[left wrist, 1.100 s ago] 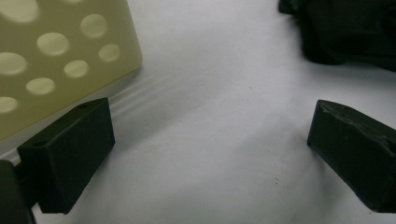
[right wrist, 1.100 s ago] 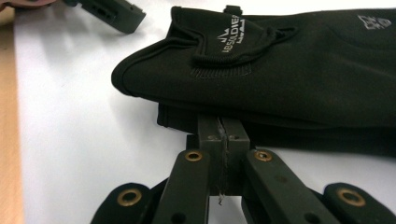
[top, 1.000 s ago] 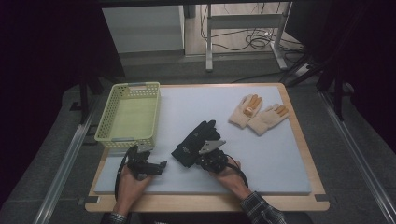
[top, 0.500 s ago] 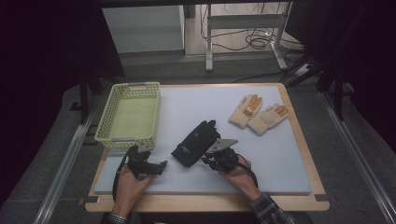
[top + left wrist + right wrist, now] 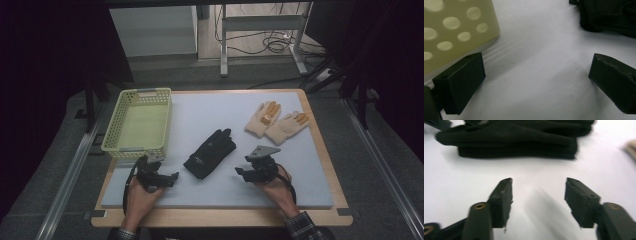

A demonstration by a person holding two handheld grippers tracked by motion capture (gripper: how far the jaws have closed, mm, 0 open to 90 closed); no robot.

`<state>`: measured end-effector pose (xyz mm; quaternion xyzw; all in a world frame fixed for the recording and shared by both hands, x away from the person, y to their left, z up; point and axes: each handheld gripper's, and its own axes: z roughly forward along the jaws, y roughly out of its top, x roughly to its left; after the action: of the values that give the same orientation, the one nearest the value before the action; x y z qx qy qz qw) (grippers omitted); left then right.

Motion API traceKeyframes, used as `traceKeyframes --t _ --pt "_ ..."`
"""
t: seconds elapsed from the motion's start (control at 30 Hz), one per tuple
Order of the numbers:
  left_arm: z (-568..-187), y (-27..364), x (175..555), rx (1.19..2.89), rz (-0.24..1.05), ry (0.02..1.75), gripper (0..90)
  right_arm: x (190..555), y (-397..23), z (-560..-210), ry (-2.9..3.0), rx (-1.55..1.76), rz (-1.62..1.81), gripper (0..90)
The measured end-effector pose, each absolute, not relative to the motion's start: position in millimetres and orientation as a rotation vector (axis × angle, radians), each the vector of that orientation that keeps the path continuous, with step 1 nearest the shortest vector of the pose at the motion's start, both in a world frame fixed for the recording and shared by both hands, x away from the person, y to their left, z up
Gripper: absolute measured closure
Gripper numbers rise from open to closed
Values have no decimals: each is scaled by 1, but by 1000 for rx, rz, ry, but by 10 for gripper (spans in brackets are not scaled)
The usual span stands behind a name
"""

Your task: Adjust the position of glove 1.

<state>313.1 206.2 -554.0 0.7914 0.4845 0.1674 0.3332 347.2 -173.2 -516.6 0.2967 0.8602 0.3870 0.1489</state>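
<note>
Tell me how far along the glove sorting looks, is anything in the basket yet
Nothing looks done: the yellow basket is empty. The black gloves lie mid-mat, and the tan gloves lie at the far right. Nothing is in hand: the left tongs and right tongs are both open over bare mat, the right ones facing the black gloves. If the basket is the goal, all gloves remain.

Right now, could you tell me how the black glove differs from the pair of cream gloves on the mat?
The black glove is dark and lies mid-mat between the grippers; the cream gloves are pale with orange fingertips and lie toward the far right. The black glove lies apart from other things; the cream gloves touch each other. All lie flat, ungripped.
</note>
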Motion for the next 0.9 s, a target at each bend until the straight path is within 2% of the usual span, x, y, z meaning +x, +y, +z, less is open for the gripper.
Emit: traceKeyframes --t 0.5,0.53,0.77,0.9 --pt "-554 208 313 2082 423 1240 0 354 -226 -529 2387 987 987 128" --pt "-553 208 313 2086 423 1235 0 356 -230 -533 2395 1004 972 93" --pt "-548 210 310 2091 392 1179 0 358 -233 -533 2398 1036 957 42" --pt "-537 206 307 2080 369 1124 0 359 -233 -534 2396 1044 959 43"
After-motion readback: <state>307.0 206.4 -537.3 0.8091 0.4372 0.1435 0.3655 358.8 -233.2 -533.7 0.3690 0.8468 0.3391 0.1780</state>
